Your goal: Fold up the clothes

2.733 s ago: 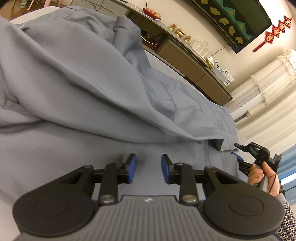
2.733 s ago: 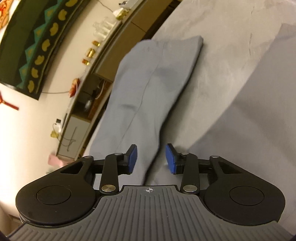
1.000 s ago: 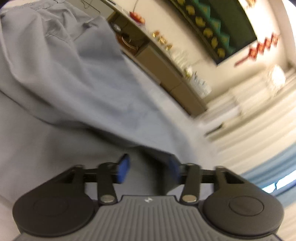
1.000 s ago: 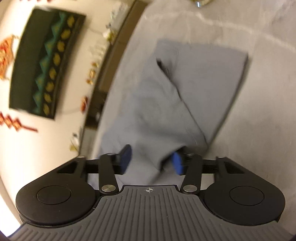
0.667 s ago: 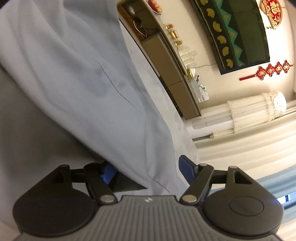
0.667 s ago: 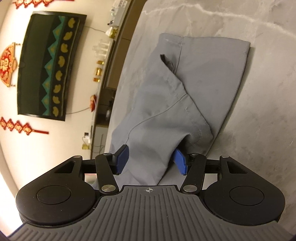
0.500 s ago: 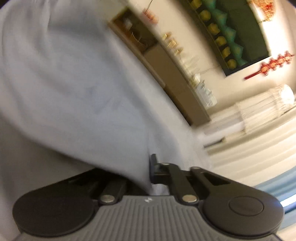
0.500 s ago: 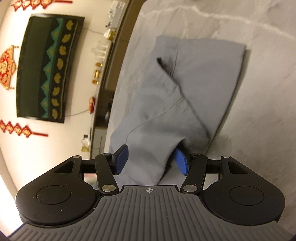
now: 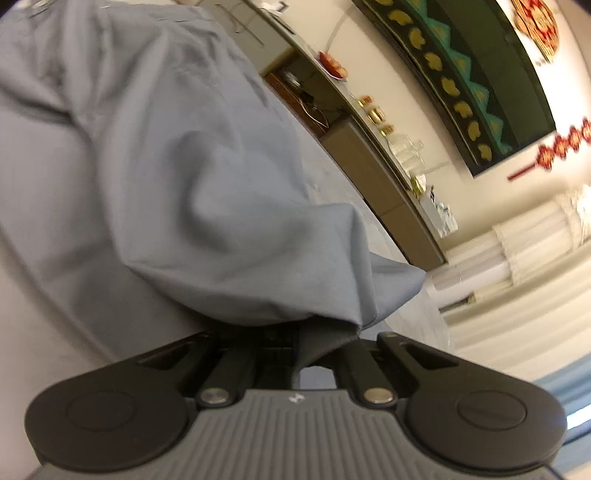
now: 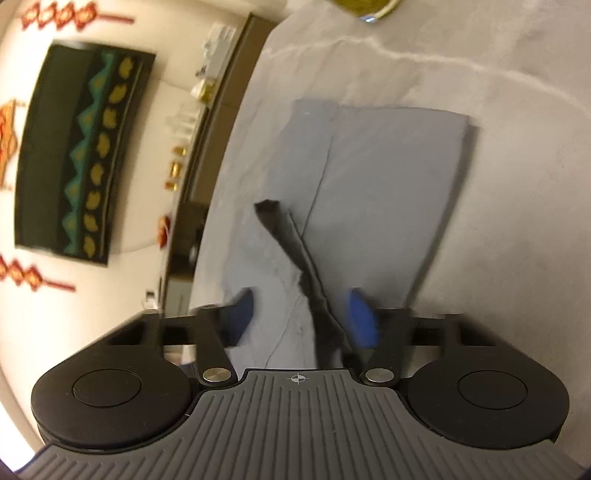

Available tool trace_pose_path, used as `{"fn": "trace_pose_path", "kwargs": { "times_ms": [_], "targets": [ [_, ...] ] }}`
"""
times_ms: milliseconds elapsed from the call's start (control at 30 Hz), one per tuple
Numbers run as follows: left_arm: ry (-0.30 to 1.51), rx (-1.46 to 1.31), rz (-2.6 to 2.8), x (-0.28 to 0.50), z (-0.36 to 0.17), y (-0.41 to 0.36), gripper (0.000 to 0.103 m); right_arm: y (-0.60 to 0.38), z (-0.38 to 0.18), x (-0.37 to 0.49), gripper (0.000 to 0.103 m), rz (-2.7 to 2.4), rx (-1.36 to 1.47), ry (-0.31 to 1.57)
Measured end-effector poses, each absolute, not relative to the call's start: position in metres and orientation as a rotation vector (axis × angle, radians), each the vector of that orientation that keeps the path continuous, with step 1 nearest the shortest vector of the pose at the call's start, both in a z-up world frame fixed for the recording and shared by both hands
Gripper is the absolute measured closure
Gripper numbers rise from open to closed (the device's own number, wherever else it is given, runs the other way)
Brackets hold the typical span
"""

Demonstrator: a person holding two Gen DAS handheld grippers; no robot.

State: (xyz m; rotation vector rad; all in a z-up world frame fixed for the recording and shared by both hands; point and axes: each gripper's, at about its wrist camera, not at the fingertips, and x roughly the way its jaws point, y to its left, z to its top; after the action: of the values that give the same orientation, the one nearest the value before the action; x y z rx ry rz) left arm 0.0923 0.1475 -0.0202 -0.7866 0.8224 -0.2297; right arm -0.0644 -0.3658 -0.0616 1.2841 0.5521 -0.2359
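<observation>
A grey garment (image 9: 177, 192) lies bunched on the grey marbled table (image 10: 517, 184). In the left wrist view its edge drapes over my left gripper (image 9: 295, 332), which is shut on the cloth; the fabric hides the pads. In the right wrist view the garment (image 10: 388, 177) lies flat and folded ahead. A dark raised fold (image 10: 295, 258) of it runs back between the blue pads (image 10: 360, 317) of my right gripper (image 10: 301, 317). These jaws are closing, blurred, and still stand apart on either side of the fold.
A long brown sideboard (image 9: 373, 166) with gold ornaments and glassware stands along the wall under a dark green wall panel (image 10: 77, 155). Pale curtains (image 9: 517, 280) hang at the right. A greenish glass object (image 10: 369, 7) sits at the table's far edge.
My left gripper went from open around the garment's edge to shut on it, and the cloth now bunches up over its fingers. The right pads have blurred inward around the raised fold.
</observation>
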Motion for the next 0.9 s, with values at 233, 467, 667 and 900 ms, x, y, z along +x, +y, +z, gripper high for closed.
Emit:
{"fn": "trace_pose_path", "kwargs": {
  "times_ms": [233, 467, 667, 900],
  "targets": [
    [0.719, -0.805, -0.348, 0.112, 0.021, 0.125, 0.102, -0.374, 0.005, -0.055, 0.090, -0.056, 1.170, 0.432],
    [0.772, -0.825, -0.343, 0.109, 0.000, 0.133, 0.102, -0.358, -0.046, -0.095, 0.048, -0.256, 1.216, 0.620],
    [0.771, -0.836, -0.351, 0.112, -0.004, 0.140, 0.101, -0.331, -0.040, -0.126, 0.048, -0.176, 1.289, 0.640],
    [0.772, -0.849, -0.355, 0.110, -0.004, 0.136, 0.101, -0.327, -0.062, -0.089, 0.092, -0.255, 1.313, 0.661]
  ]
}}
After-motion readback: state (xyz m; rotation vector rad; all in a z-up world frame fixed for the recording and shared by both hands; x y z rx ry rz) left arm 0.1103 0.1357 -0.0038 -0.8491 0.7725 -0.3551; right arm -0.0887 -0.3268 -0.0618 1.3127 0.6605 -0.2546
